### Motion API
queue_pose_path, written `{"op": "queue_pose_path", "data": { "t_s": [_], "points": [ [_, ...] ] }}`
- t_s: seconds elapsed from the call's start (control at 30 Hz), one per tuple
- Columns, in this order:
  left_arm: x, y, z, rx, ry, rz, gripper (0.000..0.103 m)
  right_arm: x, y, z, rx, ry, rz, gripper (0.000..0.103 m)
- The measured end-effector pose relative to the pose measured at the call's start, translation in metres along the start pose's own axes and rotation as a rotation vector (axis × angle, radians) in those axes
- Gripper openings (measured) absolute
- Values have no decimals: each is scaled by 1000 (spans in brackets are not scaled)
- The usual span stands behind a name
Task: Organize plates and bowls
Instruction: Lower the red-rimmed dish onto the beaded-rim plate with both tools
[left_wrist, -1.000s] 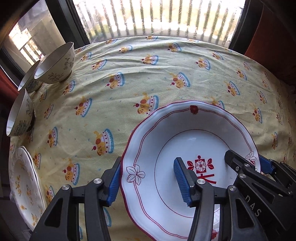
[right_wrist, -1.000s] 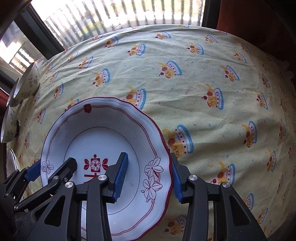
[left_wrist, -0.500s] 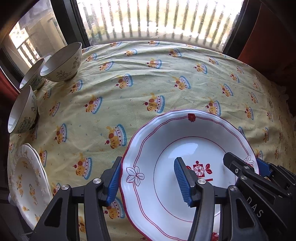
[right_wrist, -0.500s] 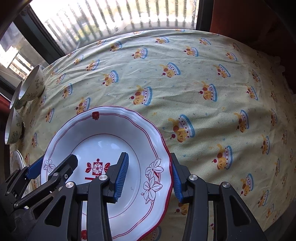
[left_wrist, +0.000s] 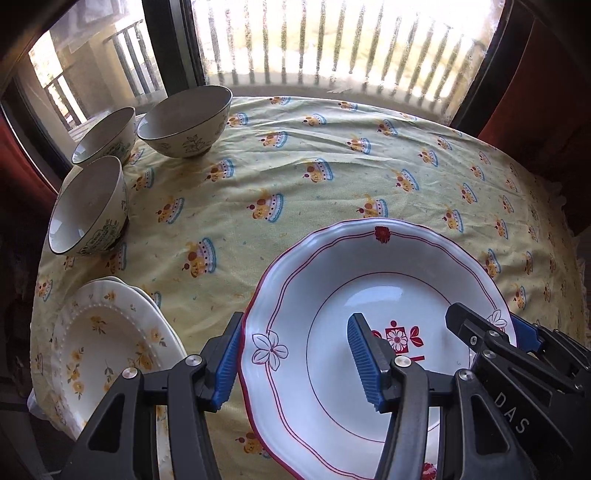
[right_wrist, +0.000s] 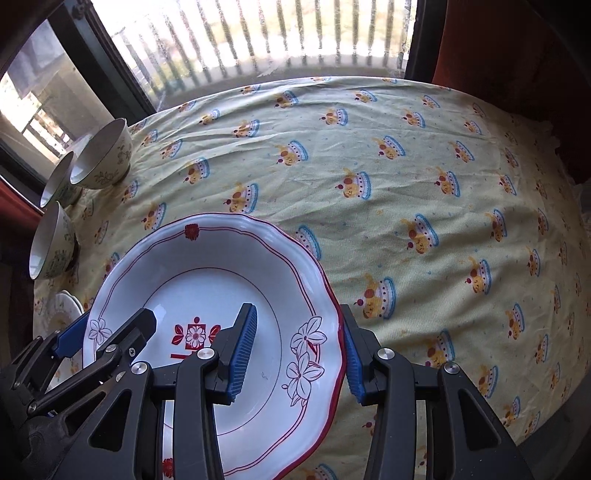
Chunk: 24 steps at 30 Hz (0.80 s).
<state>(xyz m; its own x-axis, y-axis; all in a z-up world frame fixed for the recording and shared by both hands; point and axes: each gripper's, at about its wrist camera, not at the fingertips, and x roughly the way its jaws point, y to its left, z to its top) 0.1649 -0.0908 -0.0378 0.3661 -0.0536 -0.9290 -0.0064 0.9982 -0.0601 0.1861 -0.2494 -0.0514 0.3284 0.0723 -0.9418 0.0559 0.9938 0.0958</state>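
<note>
A white deep plate with red trim (left_wrist: 369, 280) (right_wrist: 207, 266) is held above the yellow tablecloth by both grippers. My left gripper (left_wrist: 295, 363) is shut on its left rim, one blue pad inside, one outside. My right gripper (right_wrist: 299, 349) is shut on its right rim the same way. A stack of cream plates with yellow flowers (left_wrist: 107, 343) (right_wrist: 61, 314) lies at the near left. Three patterned bowls (left_wrist: 184, 122) (right_wrist: 101, 157) stand at the far left.
The yellow tablecloth (left_wrist: 332, 162) (right_wrist: 424, 192) covers the table up to a window with railing behind. The table's left edge runs close beside the bowls and the flowered plates. A dark red chair back (right_wrist: 517, 66) stands at the far right.
Both grippers have risen and drawn back with the red-trimmed plate. More of the table, bowls and flowered plates has come into view.
</note>
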Motion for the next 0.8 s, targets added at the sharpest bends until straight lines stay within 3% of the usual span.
{"op": "queue_pose_path", "data": {
  "t_s": [0.43,0.8],
  "points": [
    [-26,68,-14,-26,-33,-32,56,-26,72,-18,-6,-53,-15,48],
    [-30,130,-33,-60,-30,-36,56,-25,131,-40,-12,-59,-5,48]
  ]
}}
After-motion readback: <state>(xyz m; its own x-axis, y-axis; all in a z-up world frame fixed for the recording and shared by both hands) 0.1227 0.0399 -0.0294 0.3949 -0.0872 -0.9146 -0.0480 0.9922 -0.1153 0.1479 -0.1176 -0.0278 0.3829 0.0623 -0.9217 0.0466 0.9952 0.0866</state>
